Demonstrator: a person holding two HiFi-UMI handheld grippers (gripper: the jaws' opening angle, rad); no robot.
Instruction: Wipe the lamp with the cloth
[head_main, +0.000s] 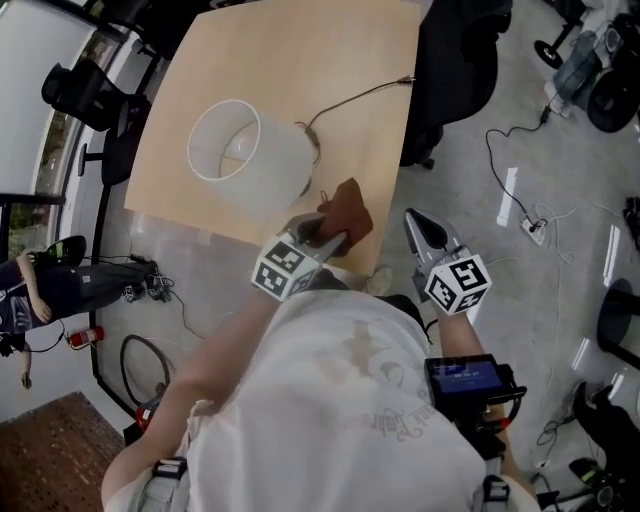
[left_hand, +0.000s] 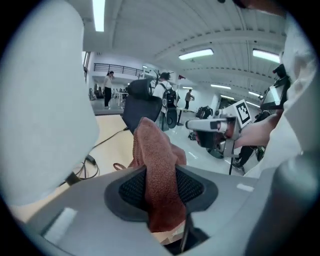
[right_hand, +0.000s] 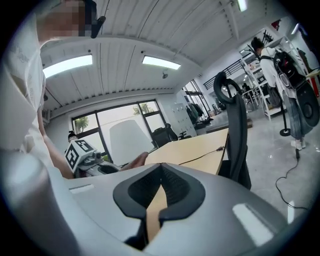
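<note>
A lamp with a white shade (head_main: 250, 155) stands on the light wooden table (head_main: 330, 60), near its front left part. My left gripper (head_main: 335, 235) is shut on a reddish-brown cloth (head_main: 350, 212), held just right of the shade above the table's near edge. In the left gripper view the cloth (left_hand: 157, 165) sticks up from between the pads, with the shade (left_hand: 45, 100) close on the left. My right gripper (head_main: 415, 222) hangs off the table's right edge, shut and empty. In the right gripper view its tips (right_hand: 161, 167) meet, and the lamp (right_hand: 130, 140) stands beyond.
The lamp's cord (head_main: 360, 98) runs across the table to its far right corner. A black office chair (head_main: 455, 60) stands against the table's right side. Cables and a power strip (head_main: 533, 230) lie on the grey floor to the right. People stand far back in the room.
</note>
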